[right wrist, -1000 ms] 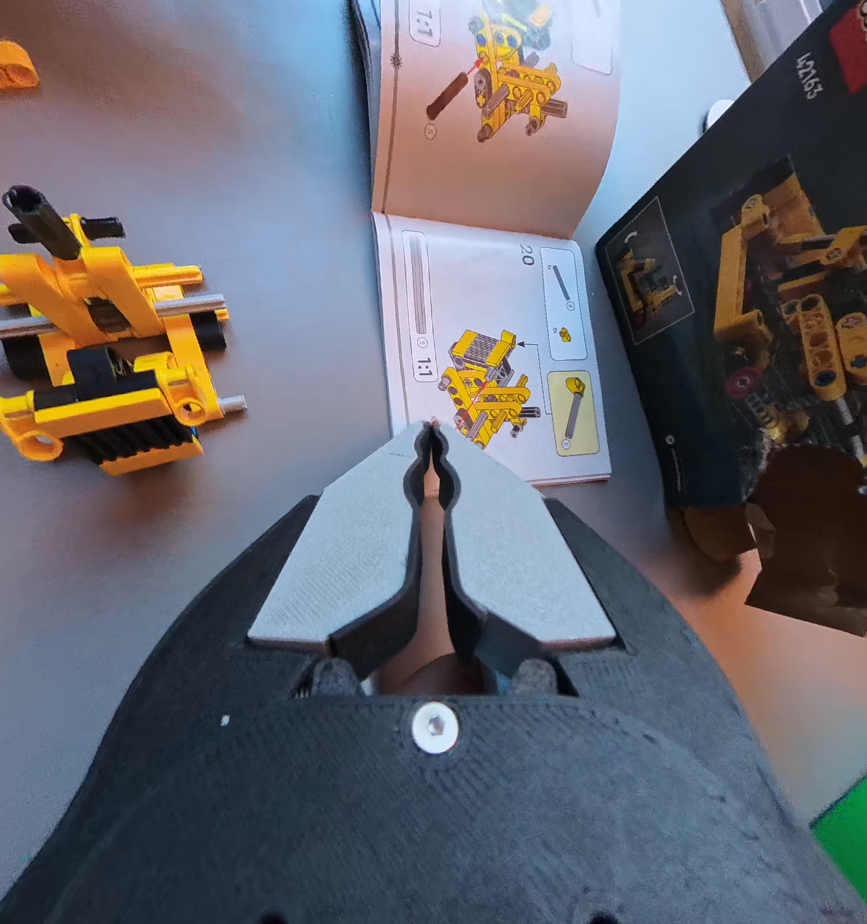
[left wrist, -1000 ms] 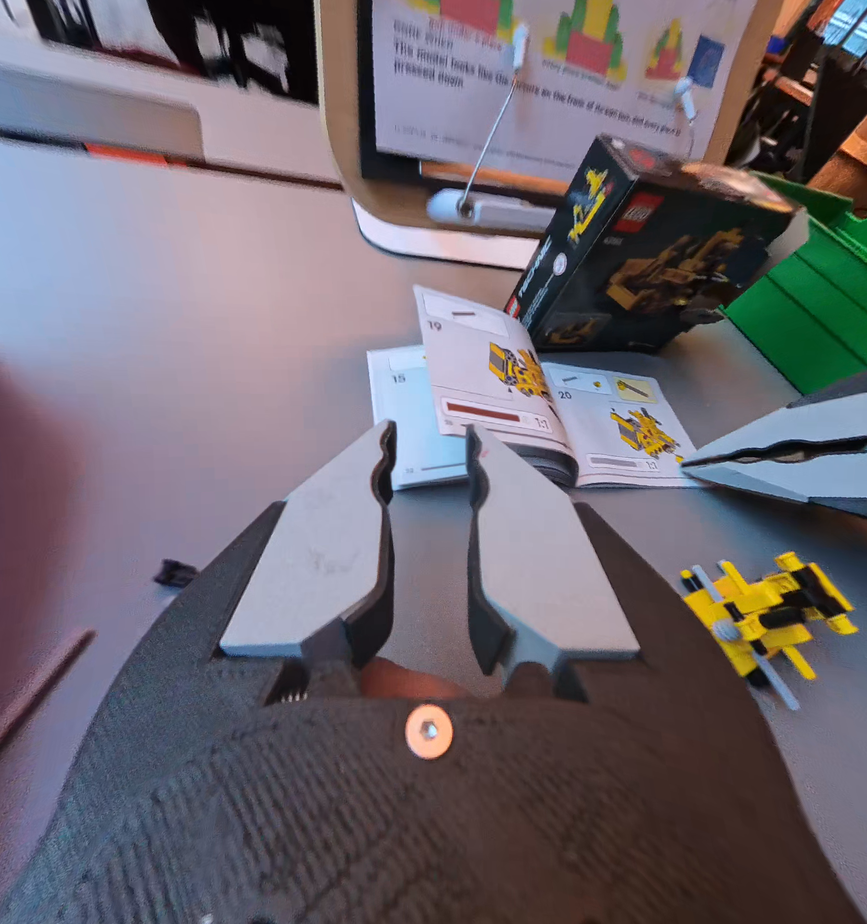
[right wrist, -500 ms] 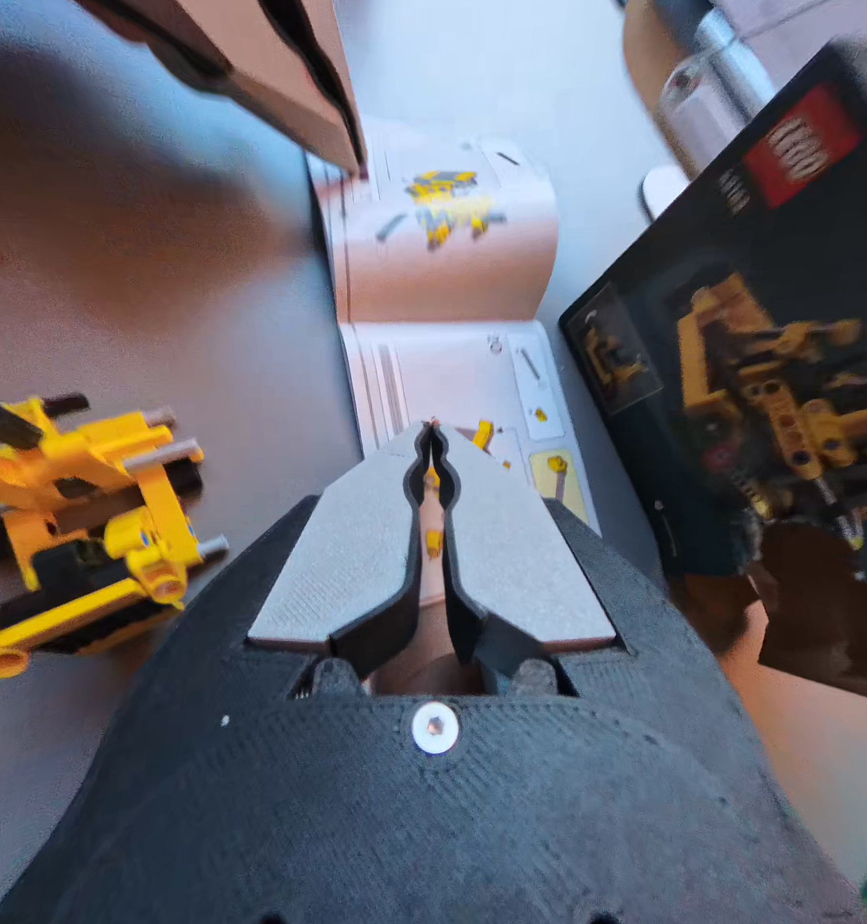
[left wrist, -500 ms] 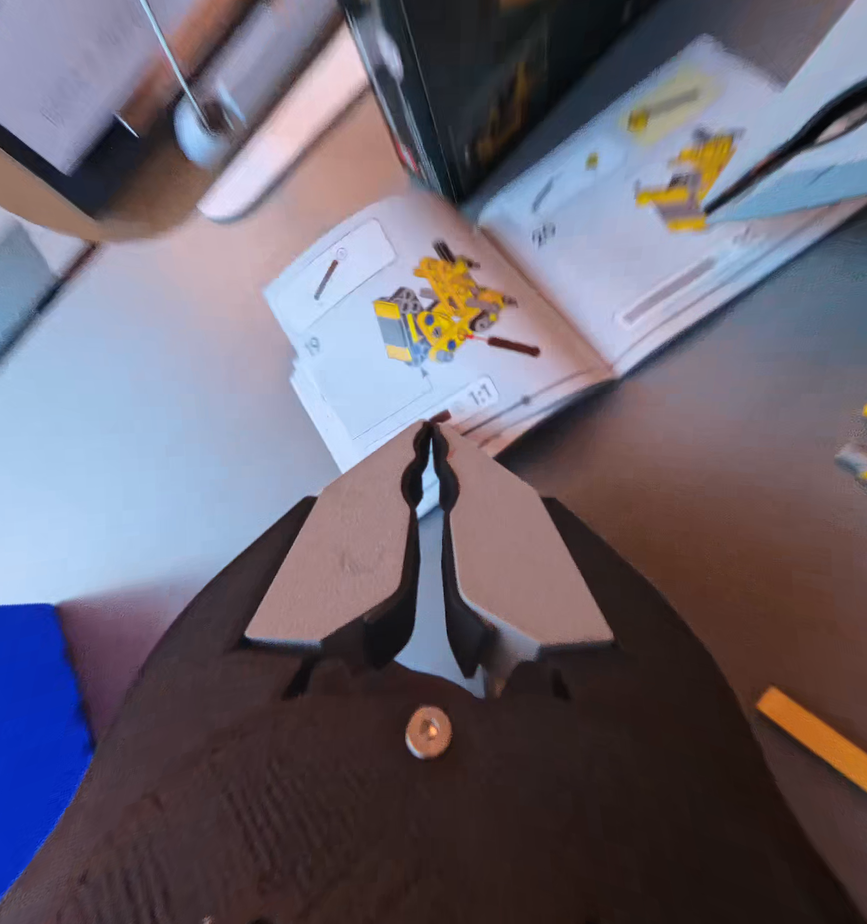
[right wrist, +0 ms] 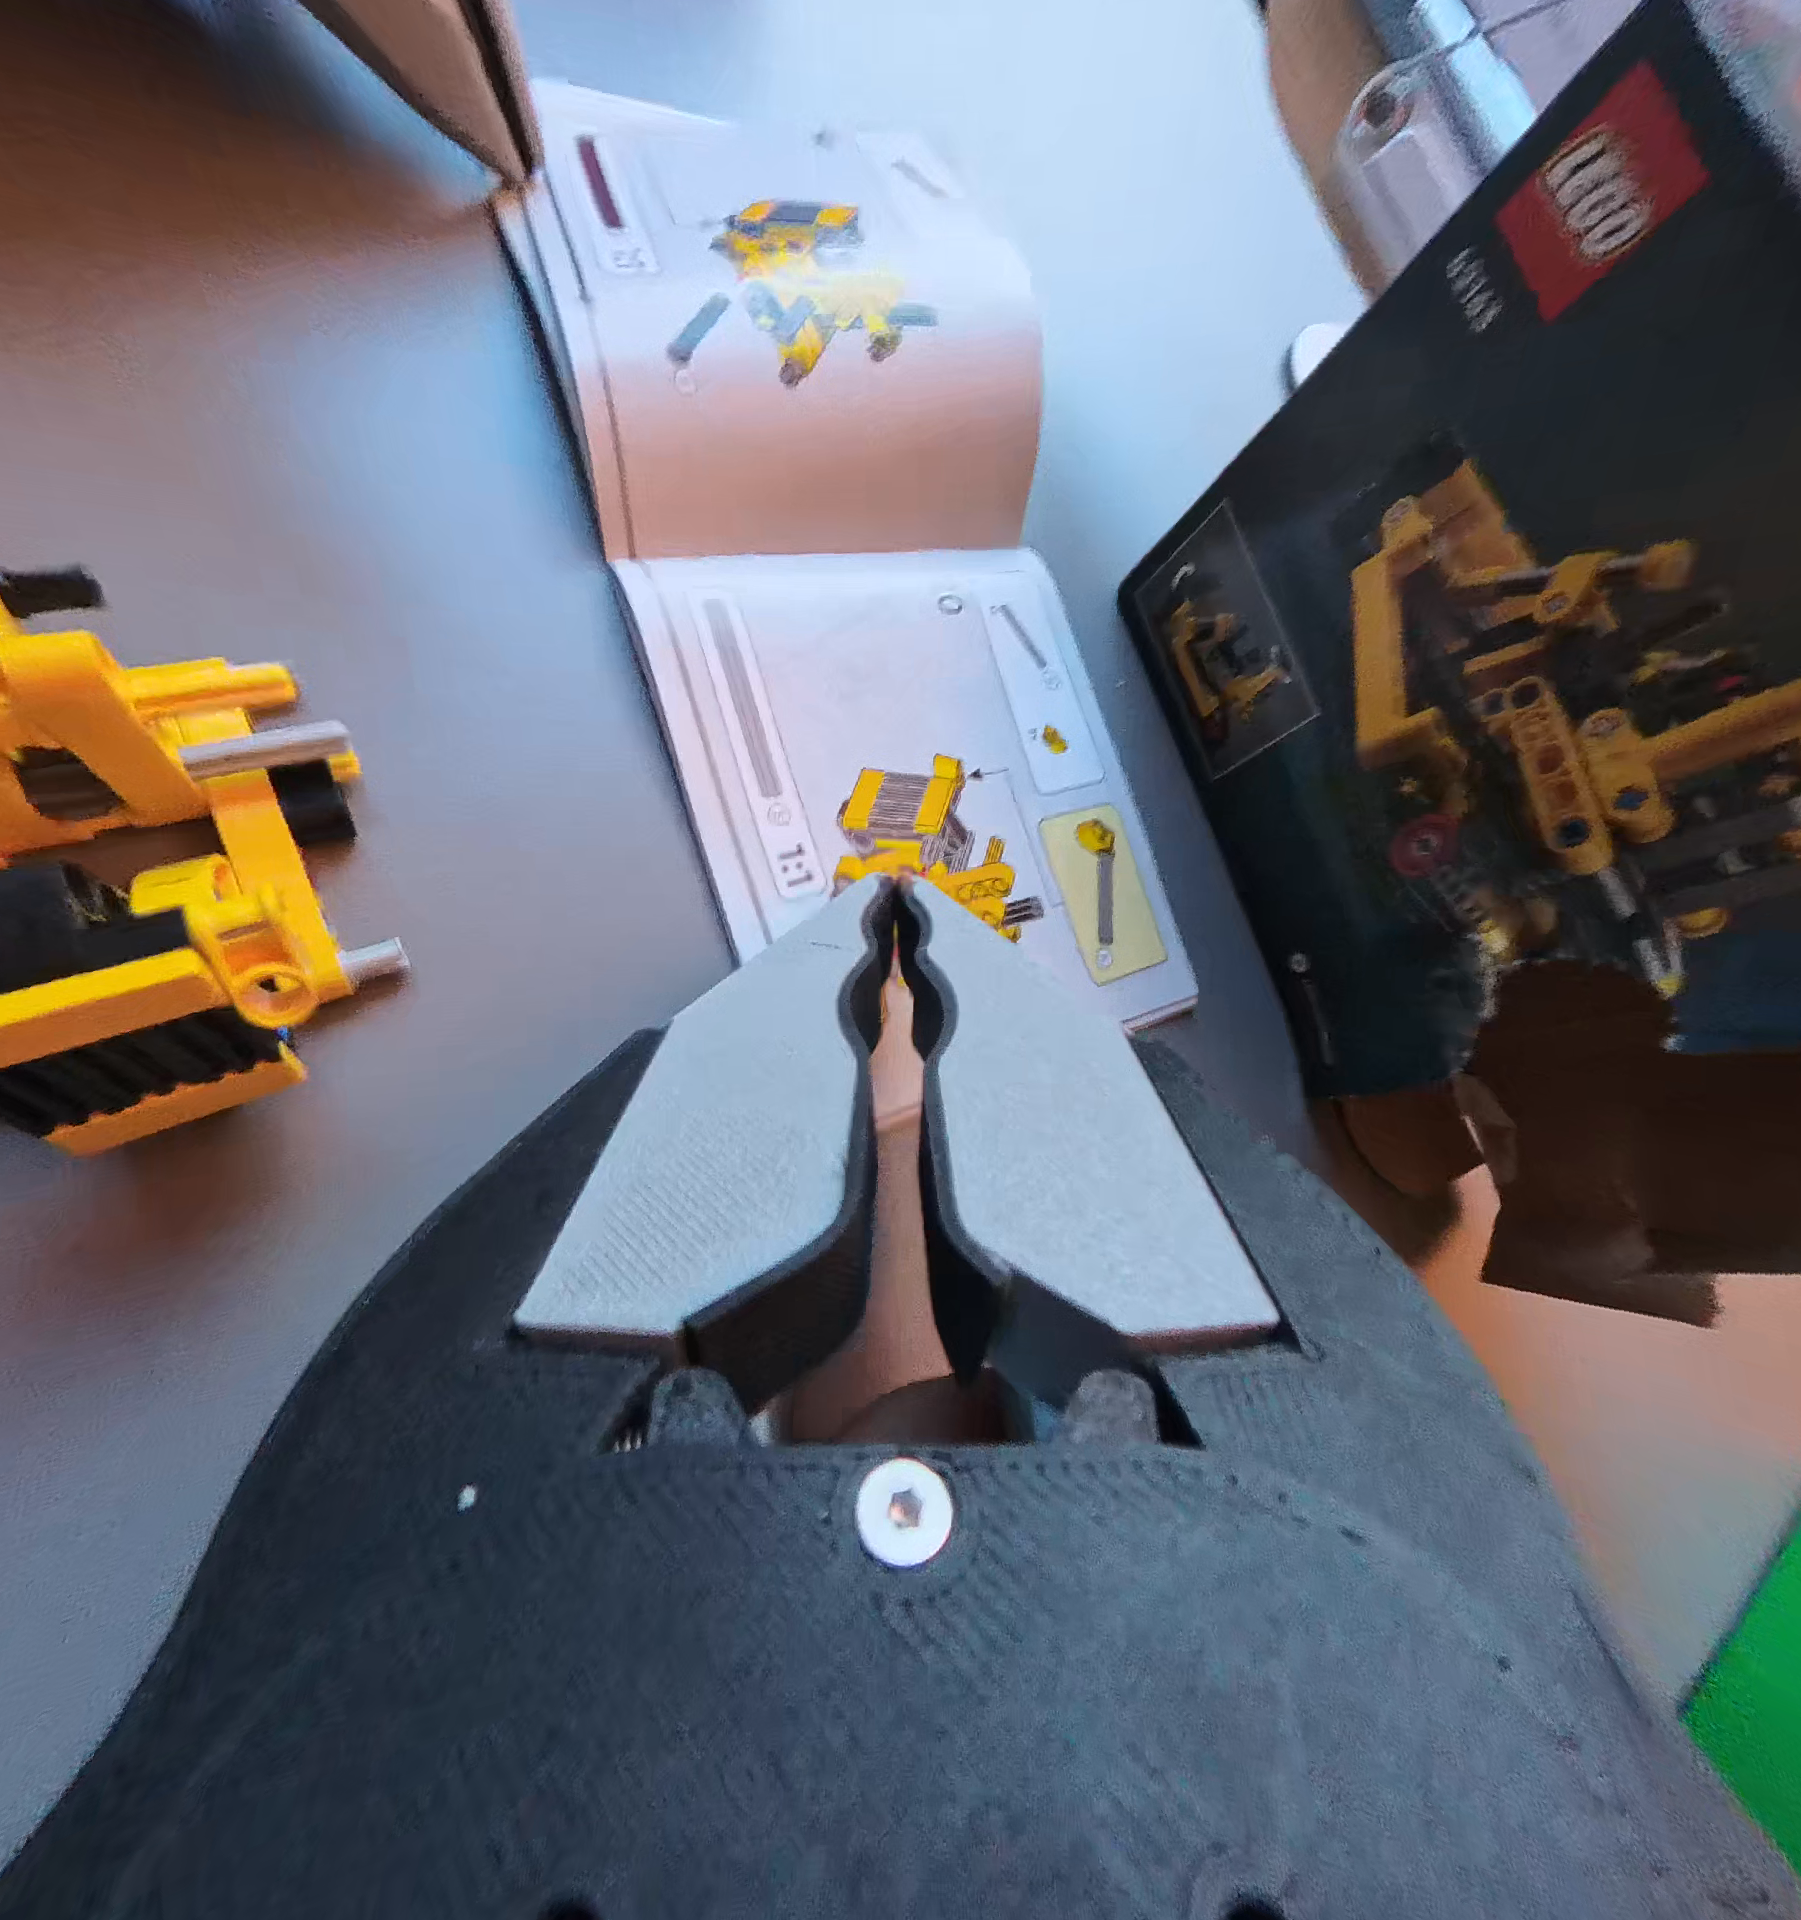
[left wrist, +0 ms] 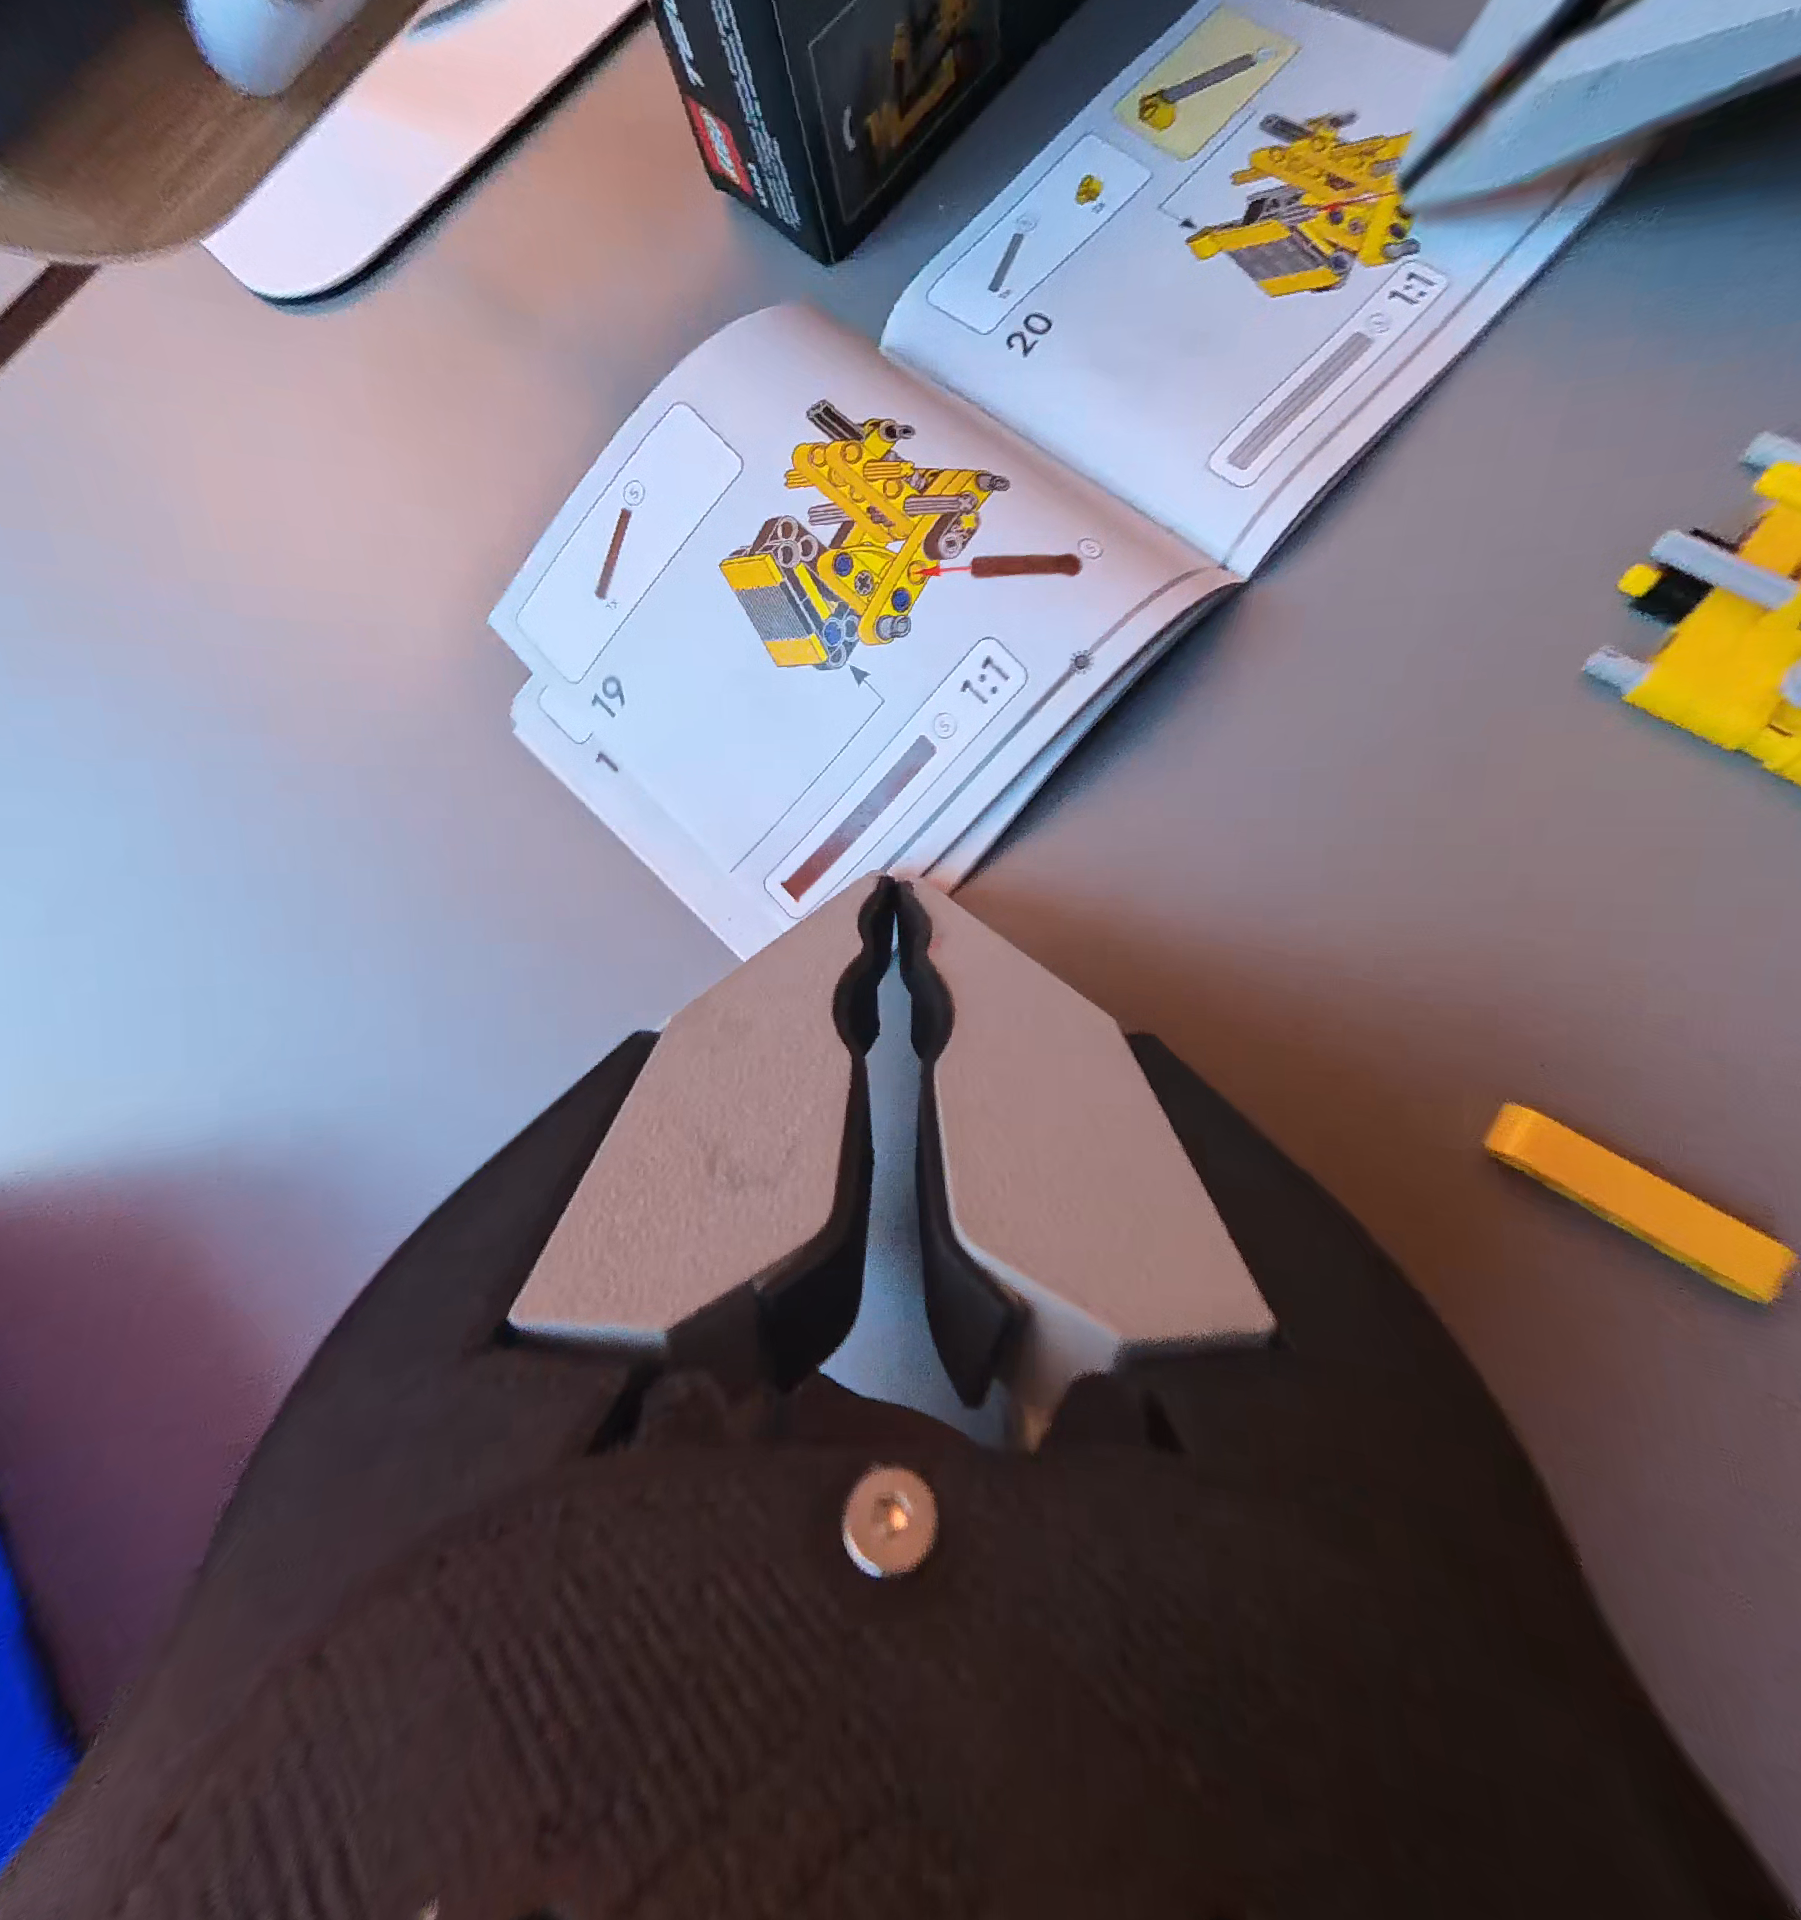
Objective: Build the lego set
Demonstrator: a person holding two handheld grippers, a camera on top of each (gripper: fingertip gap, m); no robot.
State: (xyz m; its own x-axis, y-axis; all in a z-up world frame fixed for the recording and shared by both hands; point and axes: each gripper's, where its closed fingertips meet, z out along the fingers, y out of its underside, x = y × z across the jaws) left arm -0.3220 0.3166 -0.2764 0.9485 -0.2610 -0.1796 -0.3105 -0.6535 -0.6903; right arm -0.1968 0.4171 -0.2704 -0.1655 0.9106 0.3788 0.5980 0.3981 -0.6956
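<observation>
The open instruction booklet [left wrist: 875,644] lies on the grey table, and it also shows in the right wrist view [right wrist: 854,686]. My left gripper [left wrist: 891,896] is shut, its tips at the near edge of the booklet's left page; I cannot tell whether they pinch the paper. My right gripper [right wrist: 896,888] is shut, its tips over the drawing on the right page. It shows in the left wrist view [left wrist: 1602,104], and the left gripper shows in the right wrist view [right wrist: 439,83]. The part-built yellow and black model [right wrist: 117,883] lies to the left of the right gripper, and it shows in the left wrist view [left wrist: 1758,644].
A loose yellow beam [left wrist: 1644,1216] lies on the table to the right of the left gripper. The dark set box [right wrist: 1550,675] stands just beyond the booklet. A monitor stand base [left wrist: 376,187] is behind it. A green bin [right wrist: 1789,1683] is at the lower right. About 15 centimeters separates my left fingertips from my right. The monitor stand base [left wrist: 376,187] is about 25 centimeters from both grippers' fingertips.
My left gripper has shut and swung down from above the table to the booklet's near edge. My right gripper stayed shut and shifted a little over the right page.
</observation>
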